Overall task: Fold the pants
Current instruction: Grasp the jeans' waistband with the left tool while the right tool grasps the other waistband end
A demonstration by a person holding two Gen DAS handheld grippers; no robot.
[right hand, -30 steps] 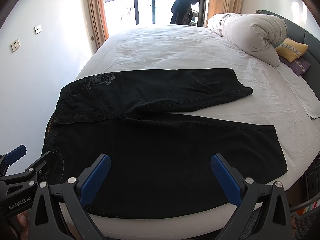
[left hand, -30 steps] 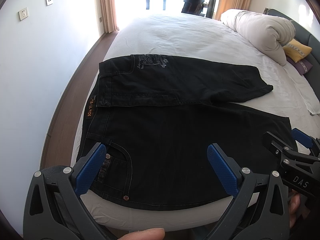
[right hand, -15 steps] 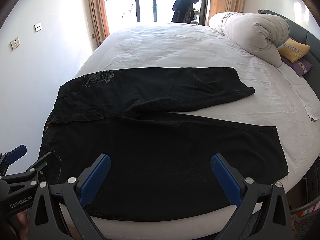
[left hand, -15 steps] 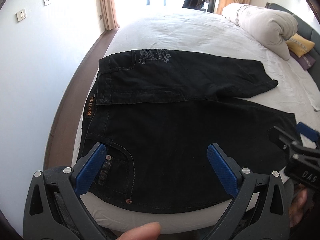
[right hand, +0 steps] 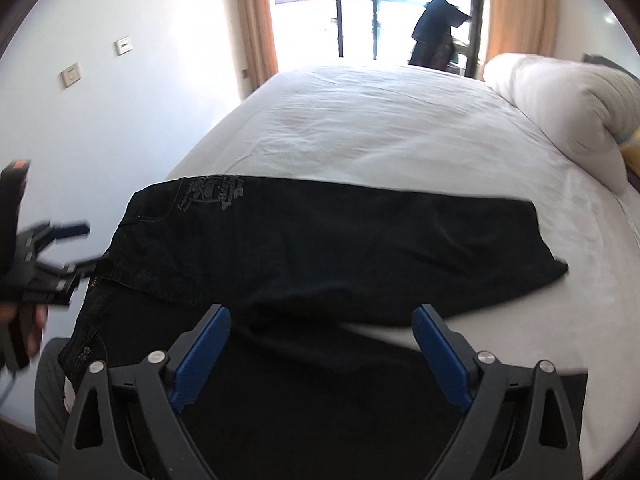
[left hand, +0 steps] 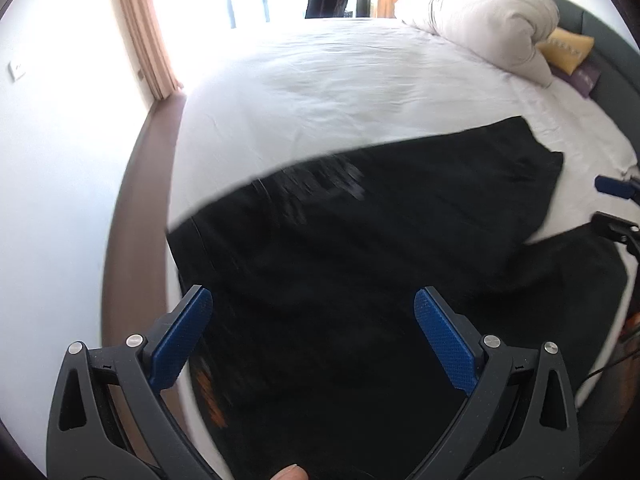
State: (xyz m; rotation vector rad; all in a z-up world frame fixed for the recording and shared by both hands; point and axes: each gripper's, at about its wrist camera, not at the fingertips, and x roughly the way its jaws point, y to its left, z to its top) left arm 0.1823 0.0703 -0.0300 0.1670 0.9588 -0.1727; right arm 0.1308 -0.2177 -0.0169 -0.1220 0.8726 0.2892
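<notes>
Black pants (right hand: 320, 248) lie spread on the white bed (right hand: 380, 120), waistband to the left, both legs to the right, far leg above the near one. They also fill the left wrist view (left hand: 360, 248), blurred. My left gripper (left hand: 312, 336) is open and empty, low over the waist end. My right gripper (right hand: 320, 344) is open and empty over the near leg. The left gripper also shows at the left edge of the right wrist view (right hand: 48, 256). The right gripper shows at the right edge of the left wrist view (left hand: 616, 208).
A rolled white duvet (right hand: 568, 120) and a yellow pillow (left hand: 564, 48) lie at the bed's right end. A white wall (right hand: 120, 100) and brown floor strip (left hand: 132, 208) run along the left. Curtains and a bright window (right hand: 372, 8) stand behind the bed.
Both grippers have moved forward and down toward the pants, which now fill much more of both views. The left wrist view is motion-blurred. Both stay open.
</notes>
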